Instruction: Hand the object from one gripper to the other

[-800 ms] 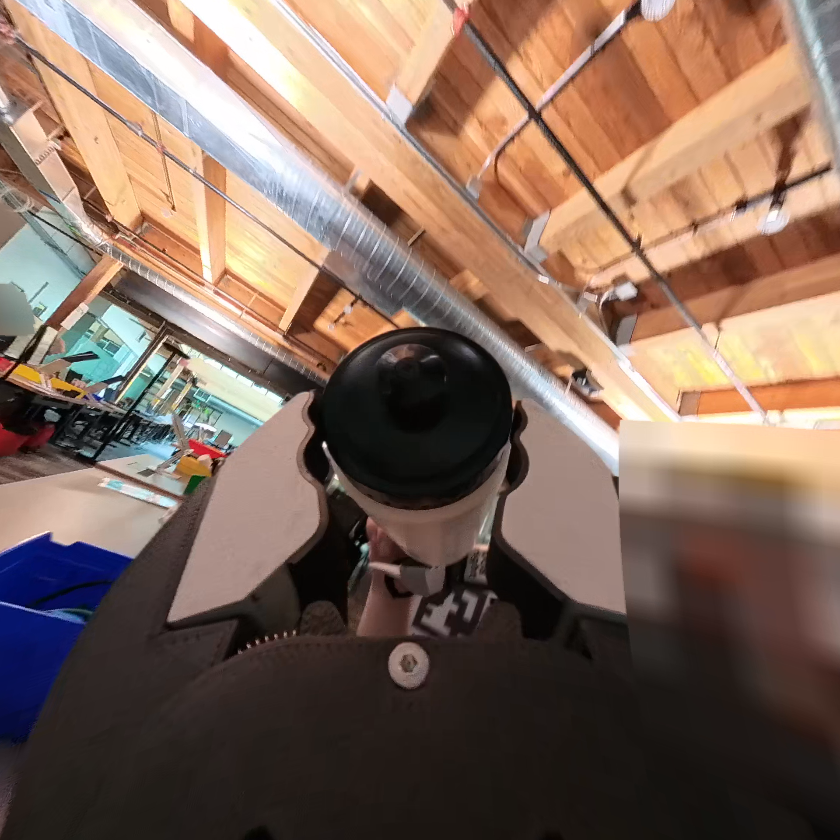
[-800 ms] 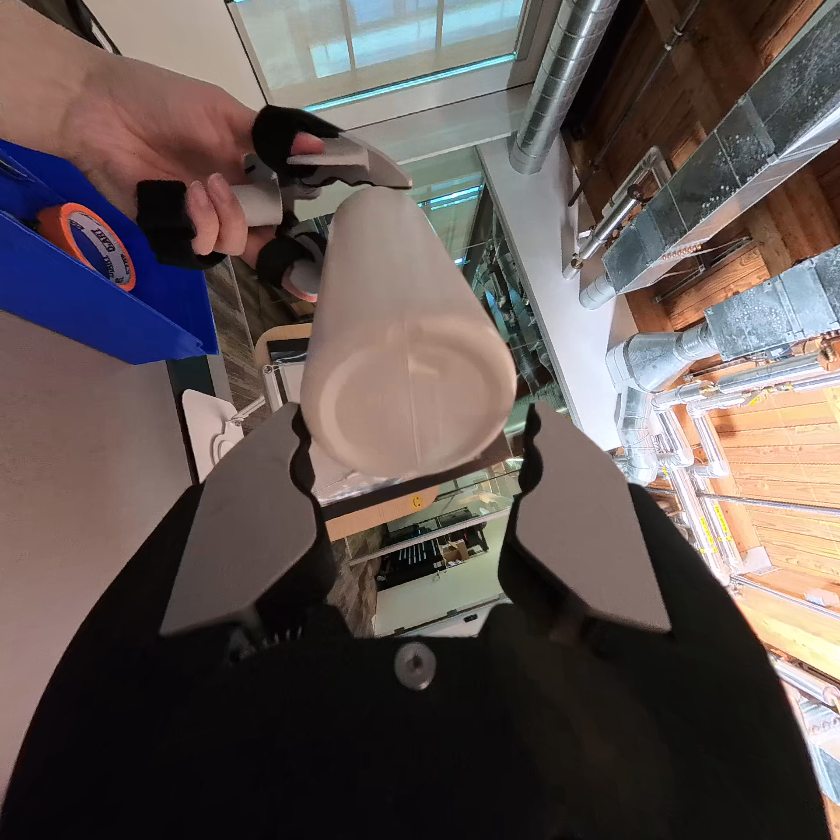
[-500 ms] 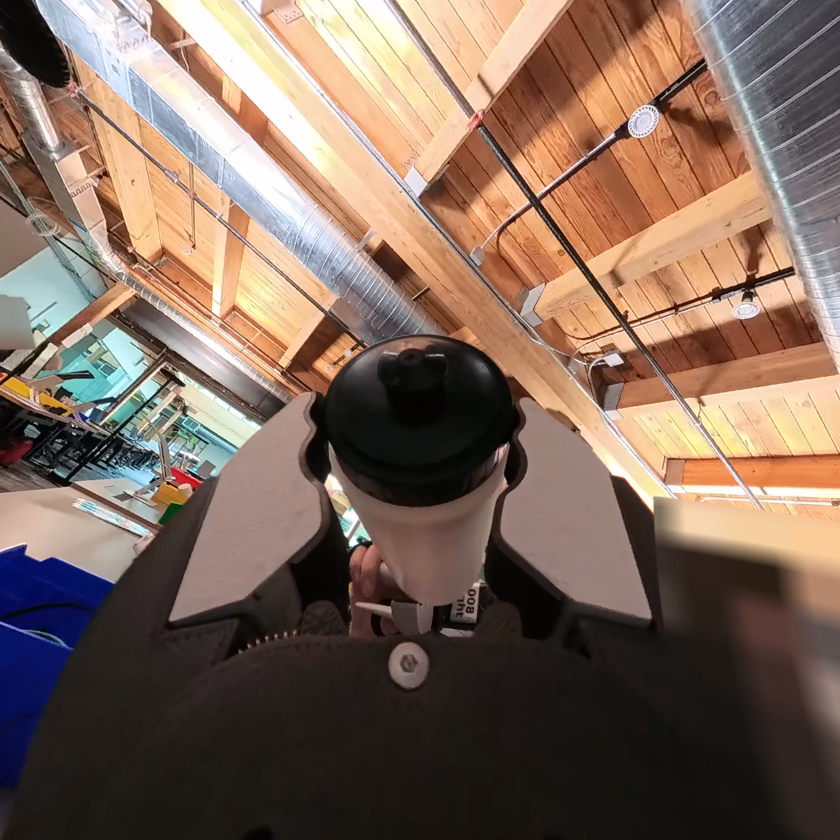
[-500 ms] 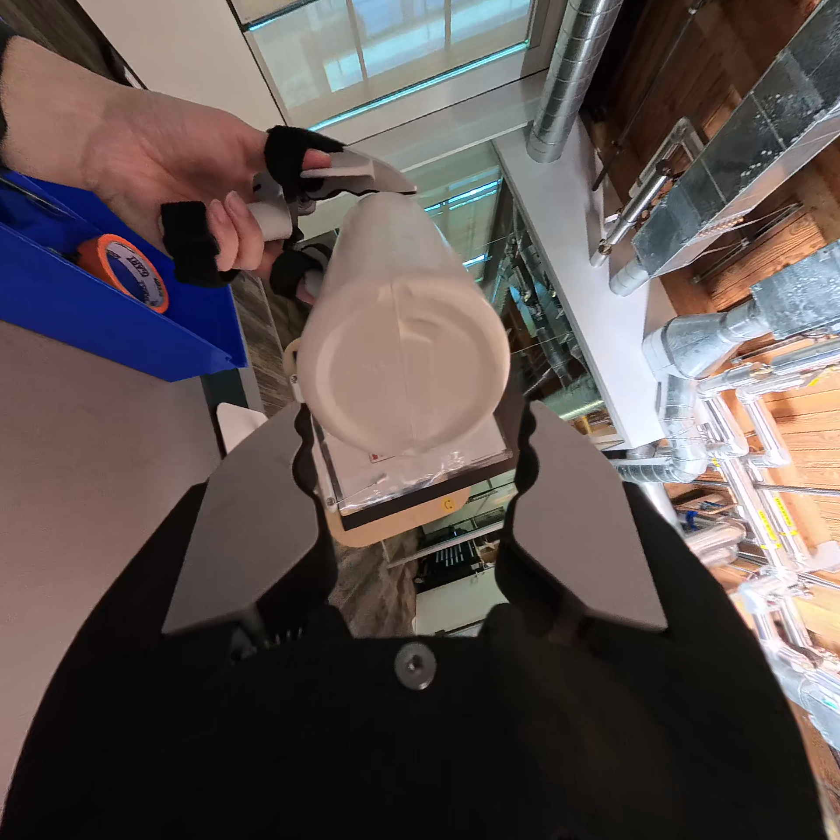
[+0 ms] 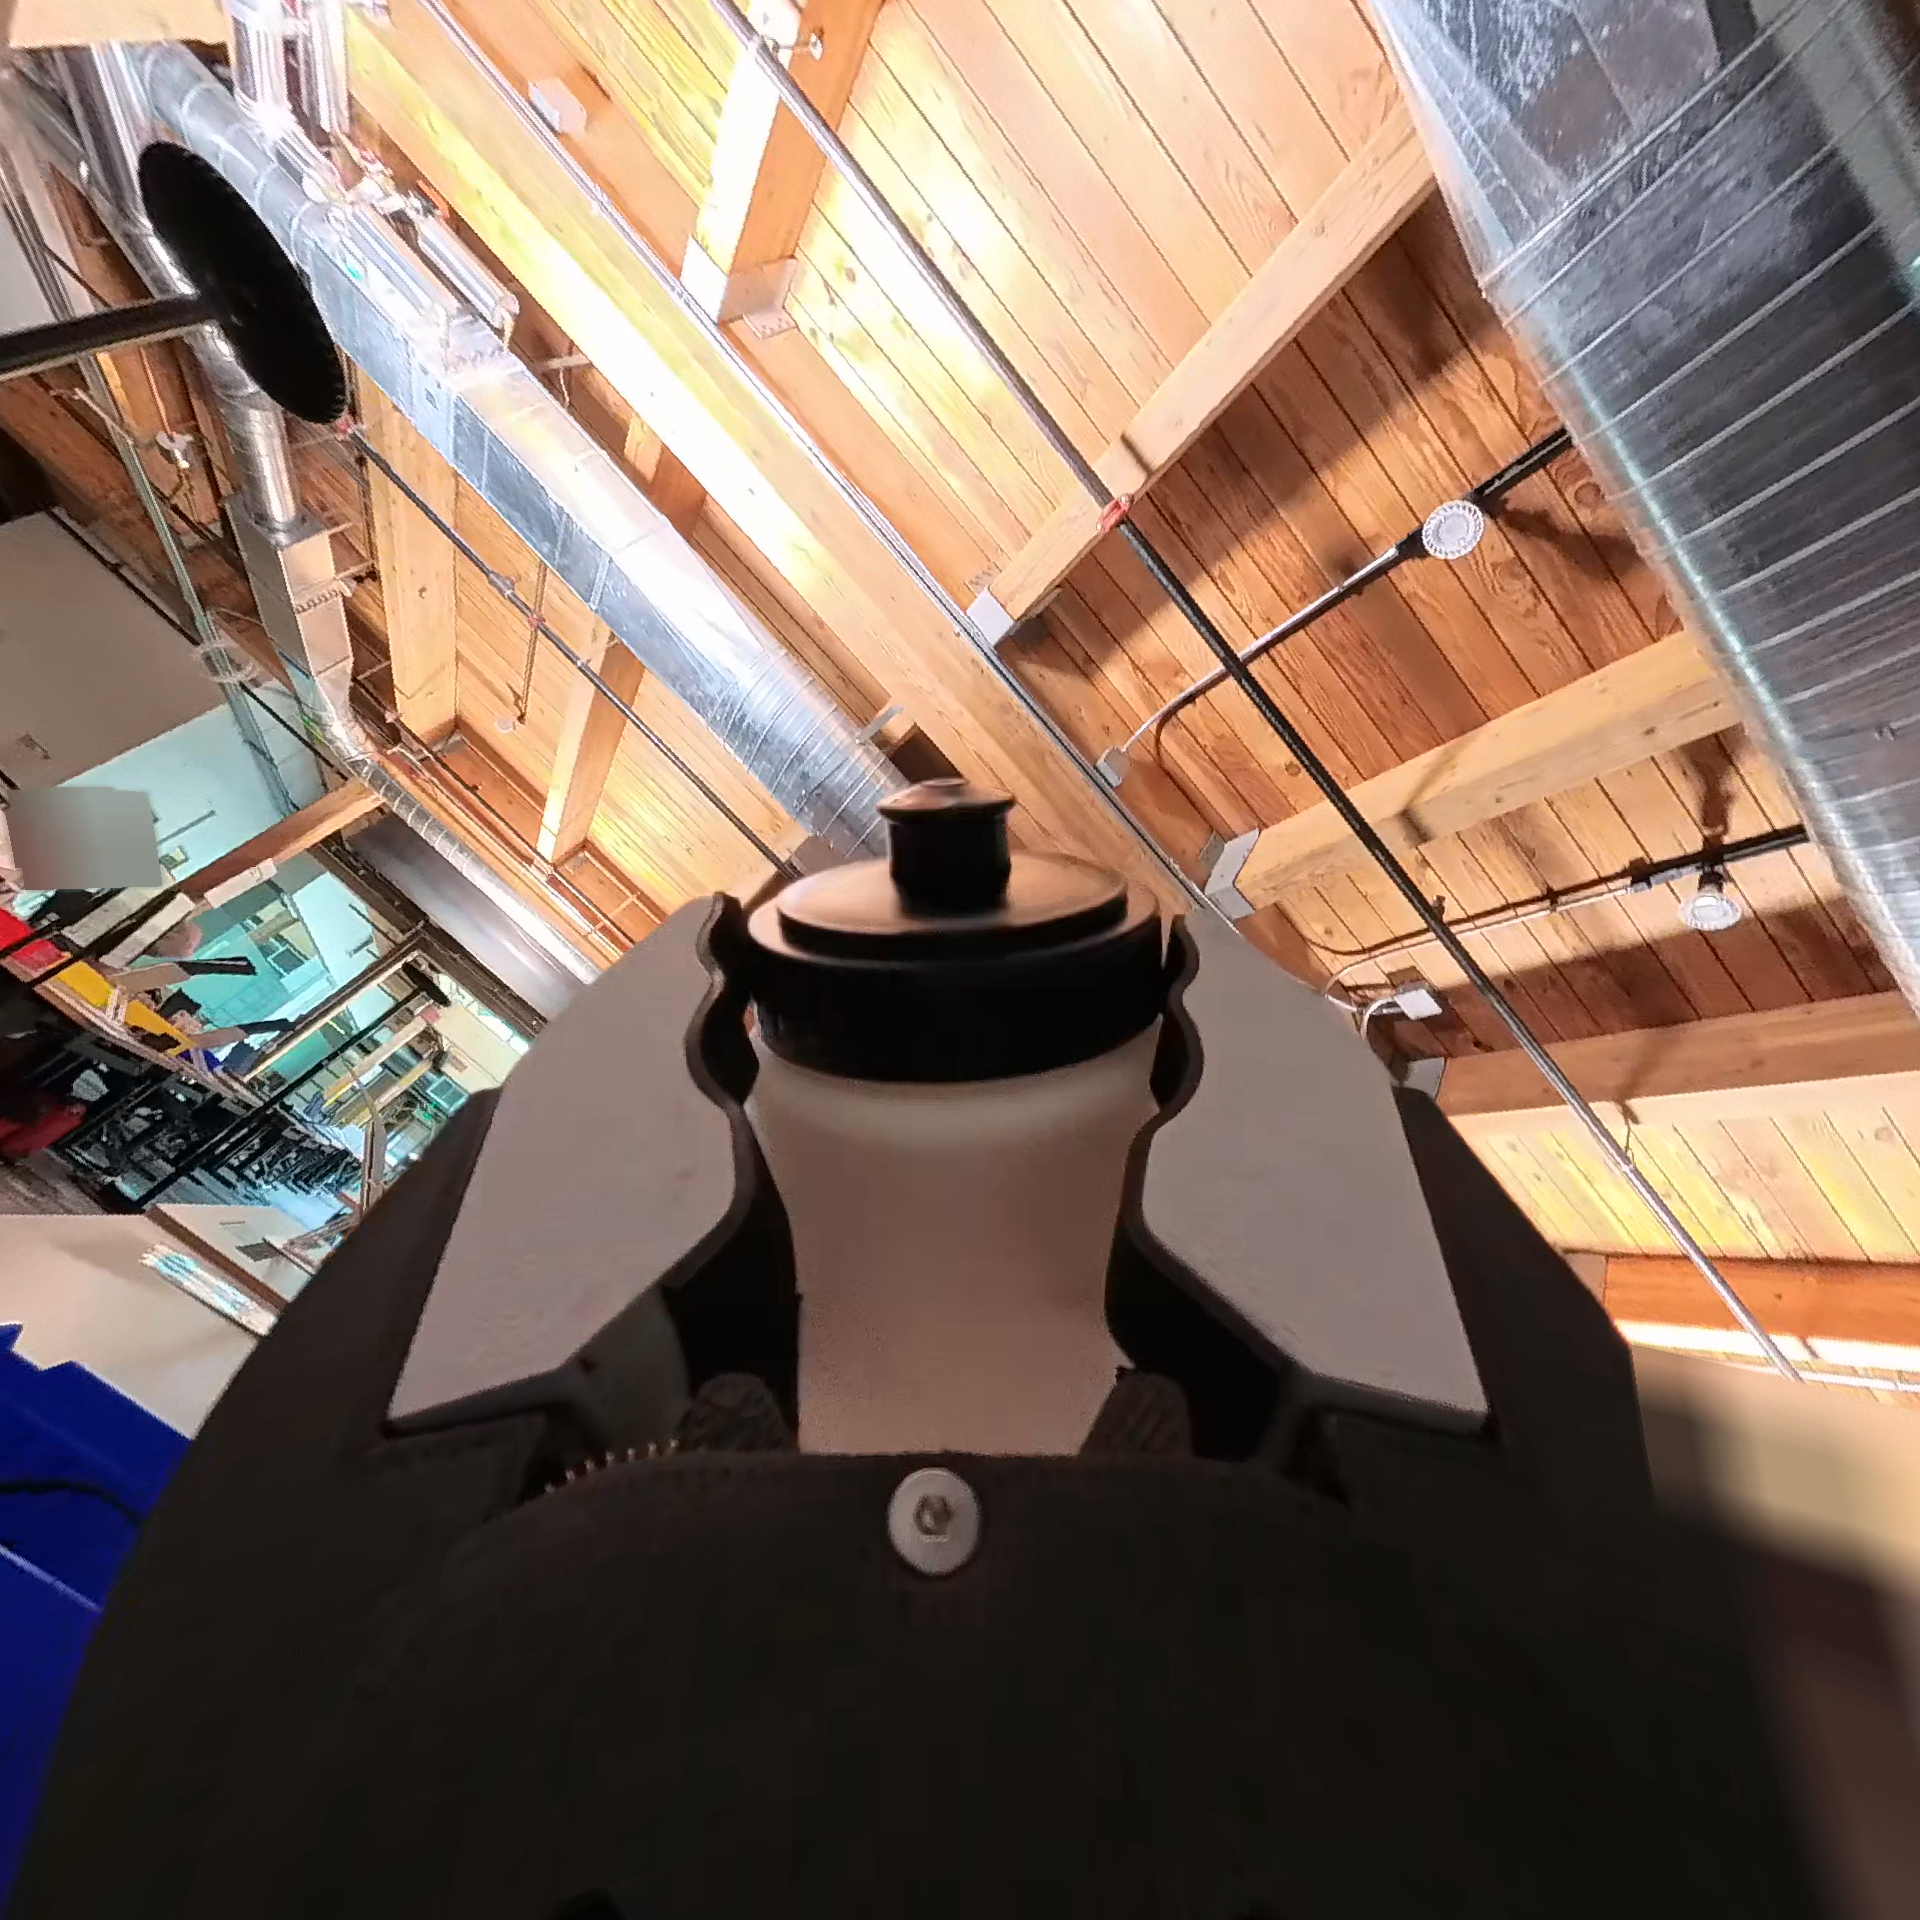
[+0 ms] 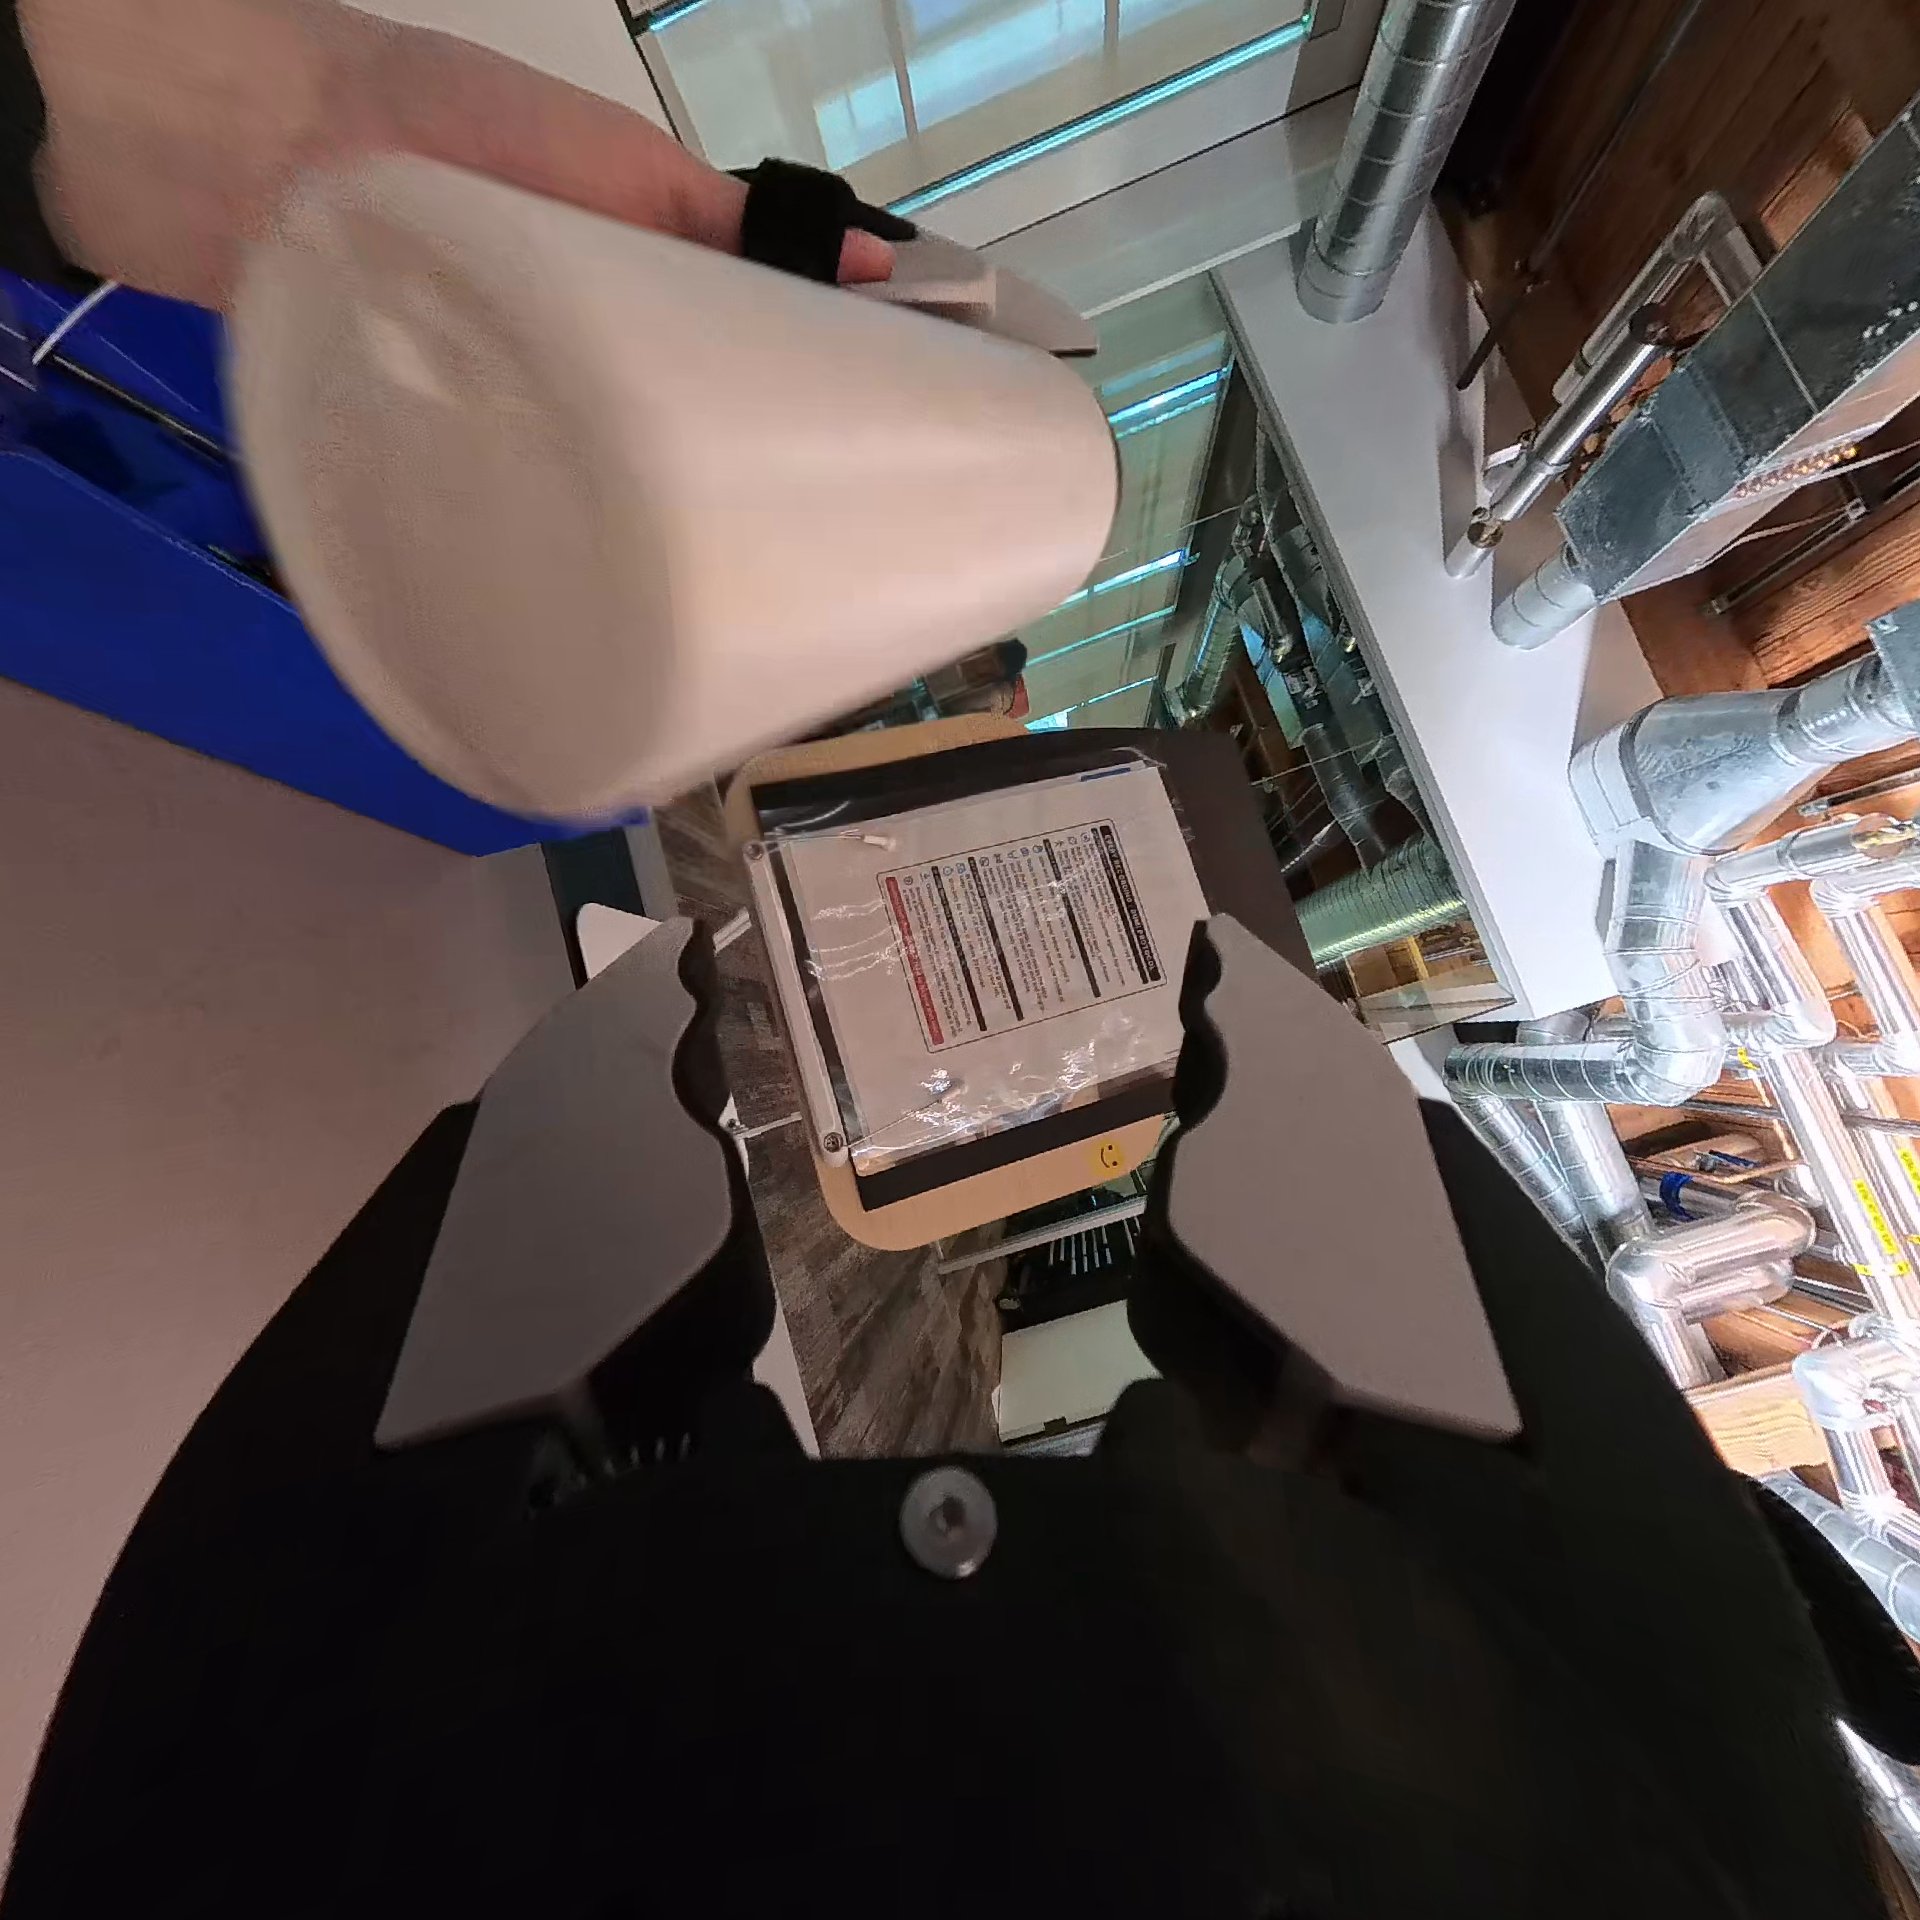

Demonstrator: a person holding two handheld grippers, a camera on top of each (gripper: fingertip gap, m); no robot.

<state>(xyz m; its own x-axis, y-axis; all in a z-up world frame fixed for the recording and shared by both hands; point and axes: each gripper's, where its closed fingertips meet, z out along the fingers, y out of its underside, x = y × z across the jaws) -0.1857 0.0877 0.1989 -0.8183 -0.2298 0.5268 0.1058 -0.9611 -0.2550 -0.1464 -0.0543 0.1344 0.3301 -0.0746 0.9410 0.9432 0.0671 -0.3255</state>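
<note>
The bottle (image 5: 951,1174), a white squeeze type with a black screw cap (image 5: 951,966) and pull spout, sat at the centre of the left wrist view, clamped at its shoulder and cap between the two grey fingers of the left gripper (image 5: 948,982). Its neck ran down out of sight behind the gripper's black body. Behind it stretched a wooden ceiling (image 5: 1195,436) with silver ducting (image 5: 582,540) crossing the upper left of the frame.

In the right wrist view the same bottle (image 6: 644,520) filled the upper left, blurred, its flat base turned toward the camera. A hand (image 6: 343,135) with a black finger strap showed at the top left edge above it. The right gripper (image 6: 940,1029) stood released at the lower centre, its fingers spread wide and holding nothing, well clear of the bottle. A blue bin (image 6: 156,623) lay at the left edge, and a laminated sheet on a board (image 6: 977,966) showed between the fingers.
</note>
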